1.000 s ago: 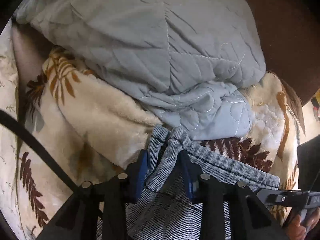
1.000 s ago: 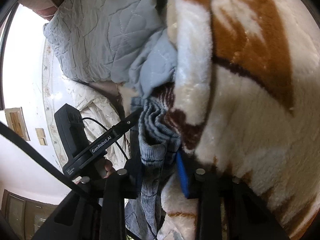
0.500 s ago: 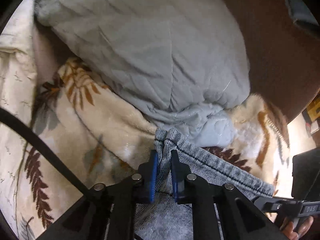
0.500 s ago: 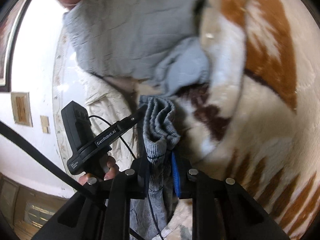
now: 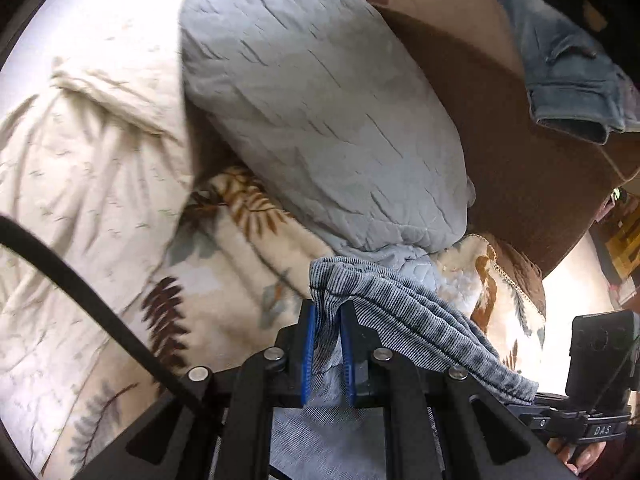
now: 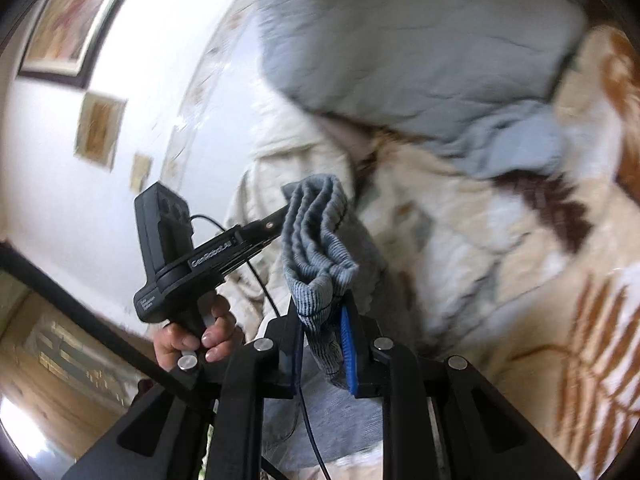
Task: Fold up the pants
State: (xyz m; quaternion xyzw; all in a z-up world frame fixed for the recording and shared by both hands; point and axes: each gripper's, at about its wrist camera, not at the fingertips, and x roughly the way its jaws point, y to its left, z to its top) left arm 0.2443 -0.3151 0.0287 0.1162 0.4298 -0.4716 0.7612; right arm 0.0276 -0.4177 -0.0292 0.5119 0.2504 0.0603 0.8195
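The pants (image 5: pixel 404 316) are grey-blue ribbed fabric with an elastic waistband. My left gripper (image 5: pixel 326 312) is shut on one end of the waistband, which stretches right toward the other gripper's body (image 5: pixel 600 364). My right gripper (image 6: pixel 322 312) is shut on the other end of the pants (image 6: pixel 316 240), bunched and held above the bed. The left gripper's body (image 6: pixel 188 256) and the hand holding it show in the right wrist view. The pants' legs hang below, out of view.
A fleece blanket with brown fern print (image 5: pixel 224 280) covers the bed. A light blue quilted duvet (image 5: pixel 320 120) lies piled behind it, against a brown headboard (image 5: pixel 520 128). Blue jeans (image 5: pixel 568 72) lie at the top right. A cream sheet (image 5: pixel 80 160) lies left.
Both grippers closed on the waistband and lifted it up and away from the blanket and duvet. The view now takes in more of the bed and the wall.
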